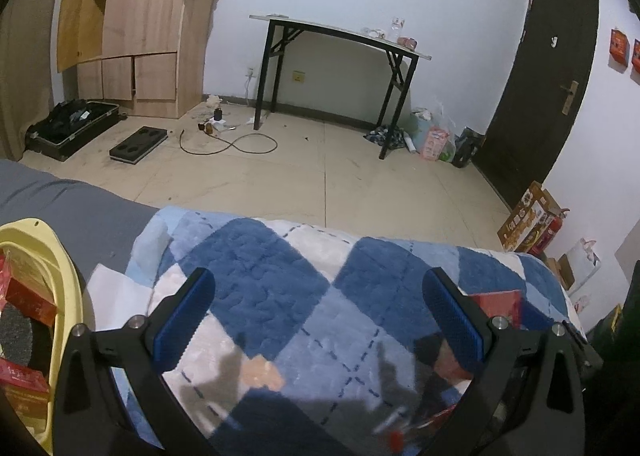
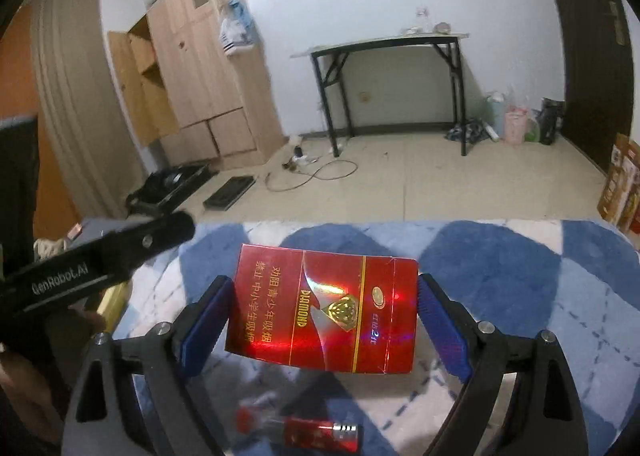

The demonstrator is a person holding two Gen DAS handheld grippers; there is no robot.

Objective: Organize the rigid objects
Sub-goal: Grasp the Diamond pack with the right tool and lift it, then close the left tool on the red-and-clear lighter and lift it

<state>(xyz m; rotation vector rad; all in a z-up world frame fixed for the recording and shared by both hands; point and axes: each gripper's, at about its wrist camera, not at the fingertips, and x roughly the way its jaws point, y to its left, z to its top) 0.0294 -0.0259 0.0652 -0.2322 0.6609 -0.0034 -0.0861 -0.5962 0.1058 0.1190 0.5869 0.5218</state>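
Observation:
My right gripper (image 2: 324, 316) is shut on a red Diamond cigarette pack (image 2: 320, 312), held flat between its blue pads above the blue-and-white checked blanket (image 2: 520, 276). A red lighter (image 2: 296, 430) lies on the blanket just below the pack. My left gripper (image 1: 320, 316) is open and empty over the same blanket (image 1: 272, 268). A yellow basket (image 1: 60, 276) holding several red packs (image 1: 28, 296) sits at the far left of the left wrist view. A red pack (image 1: 500, 306) shows just behind the left gripper's right finger. The left gripper's body (image 2: 92, 264) crosses the left side of the right wrist view.
Beyond the blanket's edge is a tiled floor (image 1: 320, 175) with a black folding table (image 1: 340, 67), a wooden wardrobe (image 1: 140, 35), an open black case (image 1: 72, 127), a cable and a dark door (image 1: 548, 87). Cardboard boxes (image 1: 528, 223) stand at the right.

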